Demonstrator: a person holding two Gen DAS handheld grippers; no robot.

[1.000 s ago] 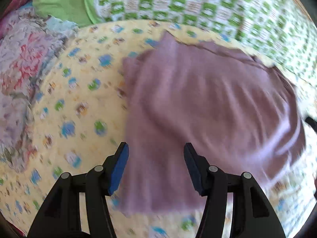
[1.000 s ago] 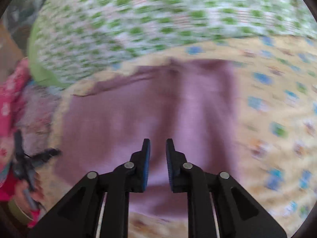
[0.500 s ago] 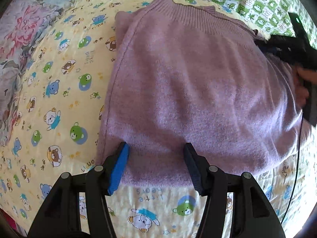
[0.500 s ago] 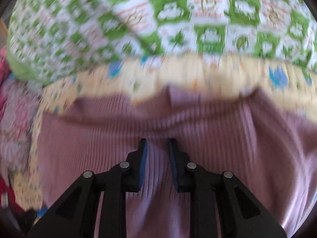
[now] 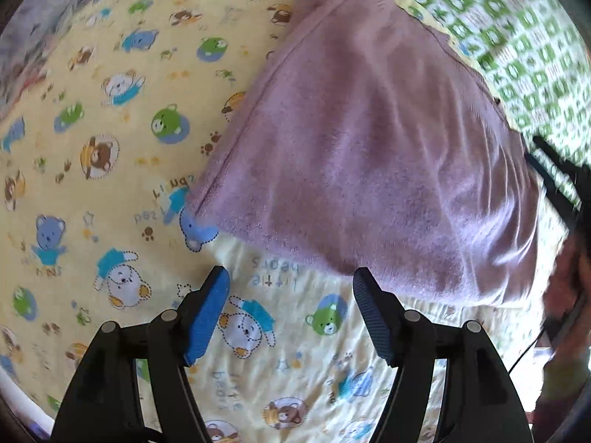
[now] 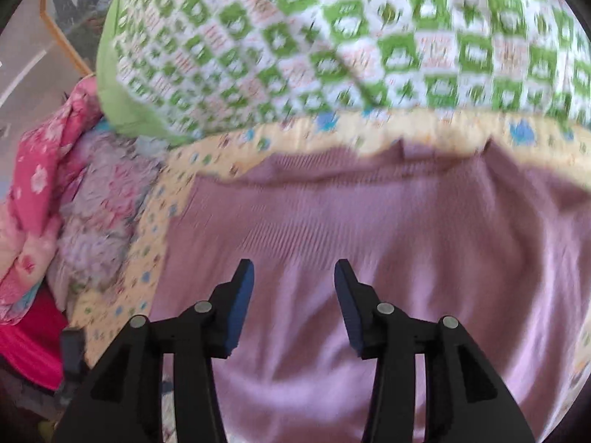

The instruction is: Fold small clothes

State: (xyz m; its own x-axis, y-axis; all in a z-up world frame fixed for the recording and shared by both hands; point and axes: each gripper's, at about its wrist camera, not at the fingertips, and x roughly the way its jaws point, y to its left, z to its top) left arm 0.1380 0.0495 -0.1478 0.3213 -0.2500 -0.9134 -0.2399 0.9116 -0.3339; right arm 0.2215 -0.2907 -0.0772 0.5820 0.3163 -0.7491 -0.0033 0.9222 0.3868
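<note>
A folded purple knit garment point(image 5: 369, 155) lies on a yellow bear-print sheet point(image 5: 110, 129). My left gripper point(image 5: 291, 288) is open and empty, just short of the garment's near edge, over the sheet. In the right wrist view the same garment point(image 6: 388, 229) fills the lower half, its ribbed hem toward the far side. My right gripper point(image 6: 293, 277) is open and empty, hovering over the garment. The right gripper's black frame also shows at the right edge of the left wrist view point(image 5: 561, 188).
A green-and-white checked quilt point(image 6: 332, 37) lies beyond the garment and shows in the left wrist view point(image 5: 517, 37) too. A pile of pink and floral fabrics point(image 6: 55, 192) sits at the left. Floral bedding point(image 5: 33, 37) lies at the far left.
My right gripper has opened; it was shut before. My left gripper has drawn back off the garment's near edge and now sits over bare sheet, still open.
</note>
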